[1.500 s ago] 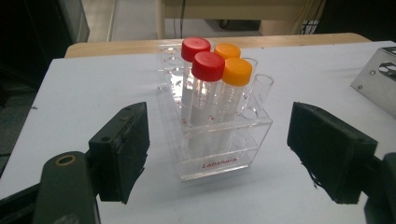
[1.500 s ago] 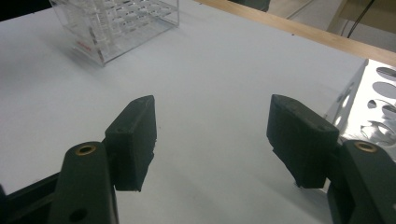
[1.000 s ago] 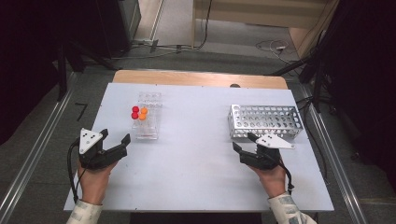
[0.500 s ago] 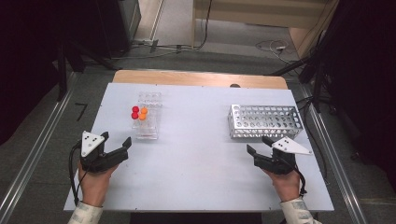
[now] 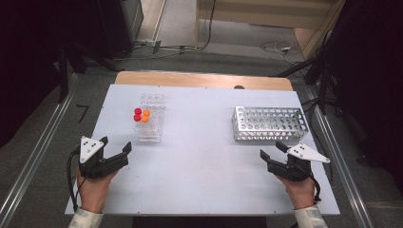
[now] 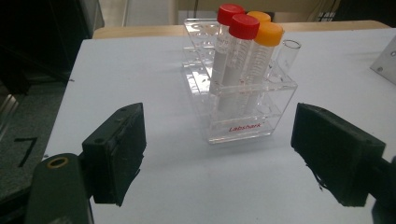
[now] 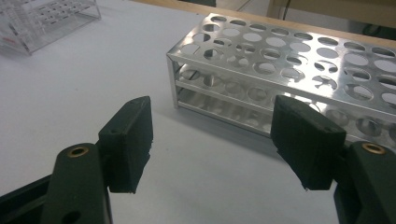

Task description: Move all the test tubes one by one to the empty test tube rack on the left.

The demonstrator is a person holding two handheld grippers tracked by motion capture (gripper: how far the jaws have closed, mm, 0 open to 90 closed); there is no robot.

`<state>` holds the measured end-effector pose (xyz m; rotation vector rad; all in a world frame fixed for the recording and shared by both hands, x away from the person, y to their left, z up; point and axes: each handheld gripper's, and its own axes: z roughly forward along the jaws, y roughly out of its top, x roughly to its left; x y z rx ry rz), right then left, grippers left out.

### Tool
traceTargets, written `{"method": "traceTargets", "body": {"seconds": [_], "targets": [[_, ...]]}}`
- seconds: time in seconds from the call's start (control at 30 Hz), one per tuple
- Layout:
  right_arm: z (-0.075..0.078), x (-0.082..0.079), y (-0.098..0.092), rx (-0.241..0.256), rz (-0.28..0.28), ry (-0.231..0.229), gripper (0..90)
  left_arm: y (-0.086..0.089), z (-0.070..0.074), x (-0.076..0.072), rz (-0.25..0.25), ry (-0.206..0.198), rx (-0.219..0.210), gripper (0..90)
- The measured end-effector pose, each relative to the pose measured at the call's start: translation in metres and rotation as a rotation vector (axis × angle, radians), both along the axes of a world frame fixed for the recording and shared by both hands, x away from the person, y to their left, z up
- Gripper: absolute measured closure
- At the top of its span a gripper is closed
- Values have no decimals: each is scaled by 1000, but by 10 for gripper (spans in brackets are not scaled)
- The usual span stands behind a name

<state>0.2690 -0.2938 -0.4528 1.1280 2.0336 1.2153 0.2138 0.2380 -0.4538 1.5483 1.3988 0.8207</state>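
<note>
White table [image 5: 199, 156]: clear rack [image 6: 243, 100] partly hides its capped tubes [image 6: 238, 56].

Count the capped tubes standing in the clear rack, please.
4: two red-capped tubes and two orange-capped tubes clustered at the near end of the clear rack. An uncapped glass tube stands beside them, not counted.

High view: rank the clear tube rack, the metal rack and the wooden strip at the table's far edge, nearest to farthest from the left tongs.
1. Clear tube rack, just ahead on the left side.
2. Wooden strip, along the far edge.
3. Metal rack, across on the right side.

Measured from the left tongs.
</note>
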Motion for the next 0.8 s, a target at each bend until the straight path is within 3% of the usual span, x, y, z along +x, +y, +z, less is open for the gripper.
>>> {"method": "traceTargets", "body": {"seconds": [0.43, 0.8], "targets": [[0, -4, -17, 0, -35, 0, 278, 3, 0, -6, 5, -6, 17, 185], [-4, -9, -53, 8, -129, 12, 274, 14, -5, -11, 36, 12, 22, 186]]}}
